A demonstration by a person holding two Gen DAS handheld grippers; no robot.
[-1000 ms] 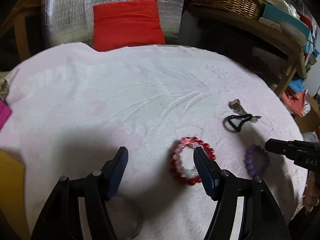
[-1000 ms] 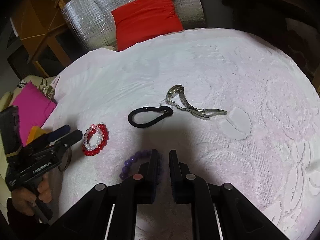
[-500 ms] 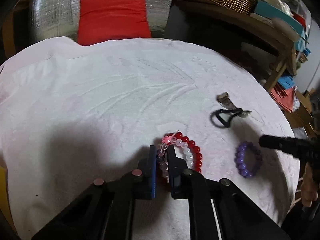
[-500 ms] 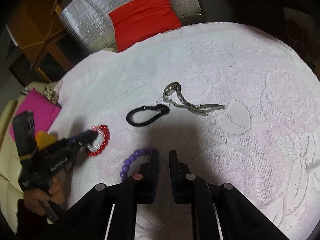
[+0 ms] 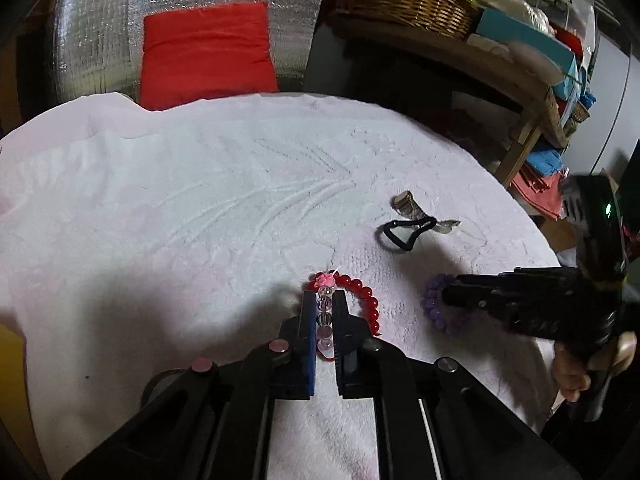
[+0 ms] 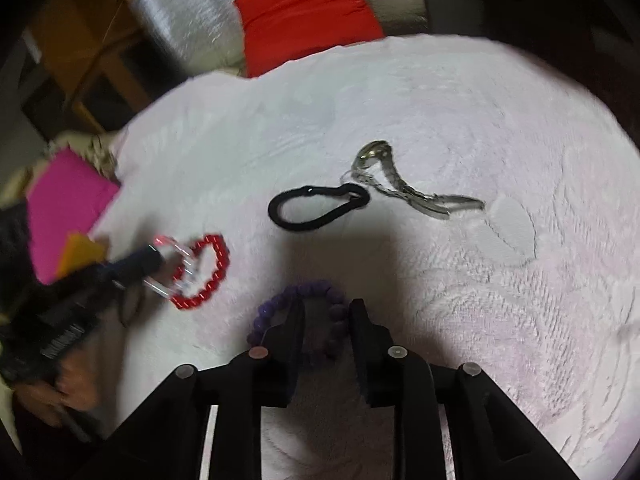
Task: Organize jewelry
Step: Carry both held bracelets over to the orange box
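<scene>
Purple beads decide your next move: the purple bracelet (image 6: pixel 298 312) lies right at the tip of your right claw (image 6: pixel 326 312), and in the right wrist view its ring runs from about 9 o'clock of the tips, over 12, and down between the two fingers. The jaws have just been opening and stand a little apart; one side of the ring sits in the gap, yet the pads do not press on it. In my judgement a short push toward 12 o'clock and a squeeze would take it.

Your left claw (image 5: pixel 324 304) is clamped on the clear and pink beads of the red bracelet (image 5: pixel 362 300), having just closed on them. The bead row runs along the fingers toward 12 o'clock, and the red arc bulges out toward 2 o'clock over the white cloth (image 5: pixel 180 208) of the tabletop.

The hair tie (image 6: pixel 318 210) and watch (image 6: pixel 400 184) lie at 12 to 1 o'clock of the right claw, well apart from it, touching each other.
</scene>
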